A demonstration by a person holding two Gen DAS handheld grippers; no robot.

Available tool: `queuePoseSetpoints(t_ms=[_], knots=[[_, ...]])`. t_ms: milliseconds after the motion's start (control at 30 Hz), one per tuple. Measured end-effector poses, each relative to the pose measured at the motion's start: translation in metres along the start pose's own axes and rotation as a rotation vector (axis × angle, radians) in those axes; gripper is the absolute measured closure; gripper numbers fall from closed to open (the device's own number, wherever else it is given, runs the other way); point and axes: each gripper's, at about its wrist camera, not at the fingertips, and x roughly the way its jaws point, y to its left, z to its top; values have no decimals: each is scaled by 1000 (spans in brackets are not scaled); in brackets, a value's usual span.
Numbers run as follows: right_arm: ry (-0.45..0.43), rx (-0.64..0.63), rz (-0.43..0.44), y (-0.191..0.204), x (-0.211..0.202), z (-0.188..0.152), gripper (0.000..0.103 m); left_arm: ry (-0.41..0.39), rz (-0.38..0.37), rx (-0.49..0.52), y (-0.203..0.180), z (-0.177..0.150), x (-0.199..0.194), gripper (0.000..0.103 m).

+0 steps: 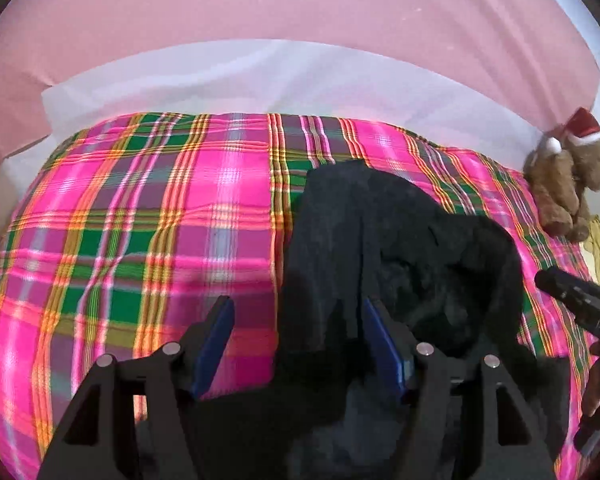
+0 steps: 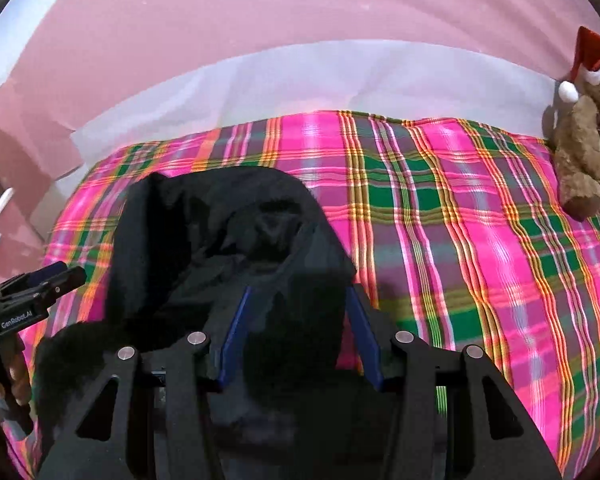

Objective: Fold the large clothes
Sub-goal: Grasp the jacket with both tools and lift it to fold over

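A large black garment [image 1: 400, 248] lies crumpled on a bed covered with a pink and green plaid sheet [image 1: 140, 220]. My left gripper [image 1: 298, 312] is open, its blue-padded fingers wide apart over the garment's left edge; dark cloth lies between them. In the right wrist view the garment [image 2: 220, 240] sits left of centre on the plaid sheet [image 2: 480, 240]. My right gripper [image 2: 298, 300] is open, with black cloth lying between its fingers. Each gripper shows at the edge of the other's view, the right one [image 1: 576, 300] and the left one [image 2: 40, 284].
A brown plush toy with a red Santa hat [image 1: 568, 184] sits at the bed's far right edge, also in the right wrist view [image 2: 584, 152]. A white sheet [image 1: 260, 76] and a pink wall [image 1: 300, 0] lie behind the bed.
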Motion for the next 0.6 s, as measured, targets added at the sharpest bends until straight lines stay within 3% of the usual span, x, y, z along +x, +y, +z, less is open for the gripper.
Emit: queuePoseSetpoints(t_ms=[167, 200, 233, 267, 300, 333, 367, 600], knots=[[56, 11, -23, -10, 51, 16, 54, 24, -17, -18, -1, 15, 40, 36], [70, 17, -27, -12, 61, 19, 54, 26, -25, -20, -2, 16, 44, 41], [85, 20, -31, -13, 68, 20, 54, 25, -31, -21, -3, 15, 47, 51], [98, 20, -39, -13, 73, 21, 55, 36, -42, -20, -3, 15, 50, 81], [97, 14, -46, -12, 74, 22, 76, 42, -50, -22, -4, 15, 52, 95], [95, 6, -34, -9, 72, 21, 89, 34, -48, -25, -4, 12, 48, 95], [89, 6, -24, -7, 69, 21, 93, 16, -49, -20, -5, 11, 43, 97], [-60, -9, 43, 2, -11, 12, 96, -141, -110, -40, -2, -5, -45, 99]])
